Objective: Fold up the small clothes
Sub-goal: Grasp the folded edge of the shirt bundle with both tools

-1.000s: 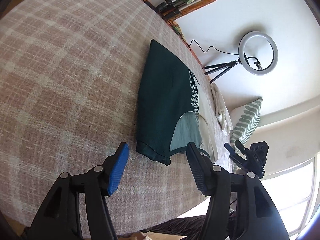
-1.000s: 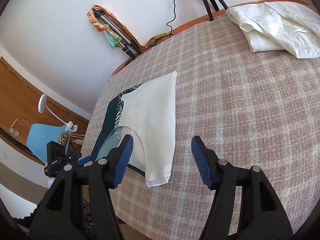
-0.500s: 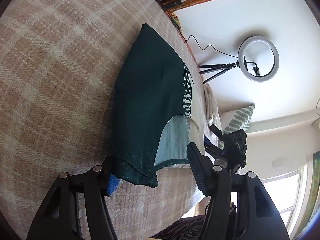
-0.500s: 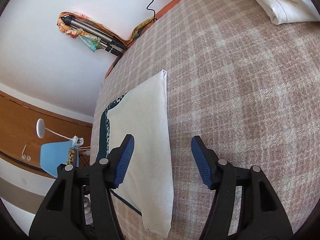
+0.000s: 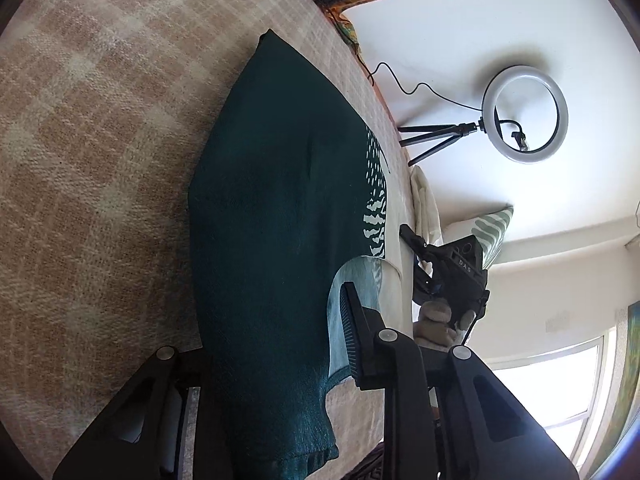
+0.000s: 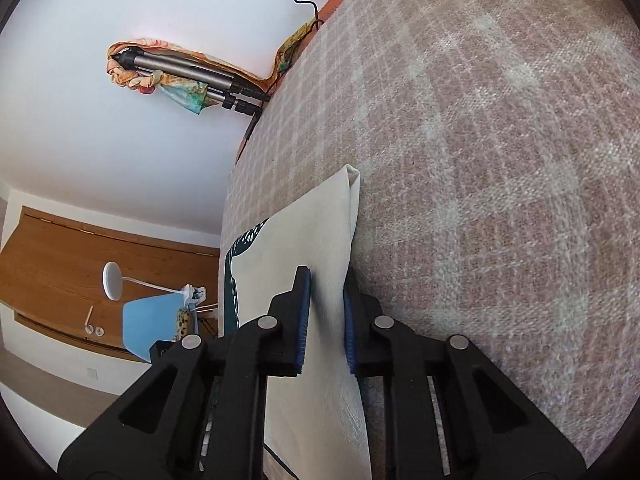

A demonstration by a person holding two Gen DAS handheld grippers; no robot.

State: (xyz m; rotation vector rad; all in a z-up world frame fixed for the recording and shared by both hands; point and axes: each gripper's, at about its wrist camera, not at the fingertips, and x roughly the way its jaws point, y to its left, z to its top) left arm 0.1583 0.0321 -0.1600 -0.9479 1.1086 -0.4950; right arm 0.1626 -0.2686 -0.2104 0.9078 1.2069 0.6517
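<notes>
garment (image 5: 276, 216) soft, light, limp; both grippers, left gripper (image 5: 276, 364) and right gripper (image 6: 325, 320), closing narrow on near-edge corners between fingers; sound hold.

Dark green garment (image 5: 276, 208) hides left gripper's (image 5: 276, 344) left finger pad.

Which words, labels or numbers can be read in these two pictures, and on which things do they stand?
"DAS": on the top of the black right gripper, seen from the left wrist camera.
The green and white garment carries only a pattern, no letters.
Nothing readable shows in the right wrist view.
</notes>
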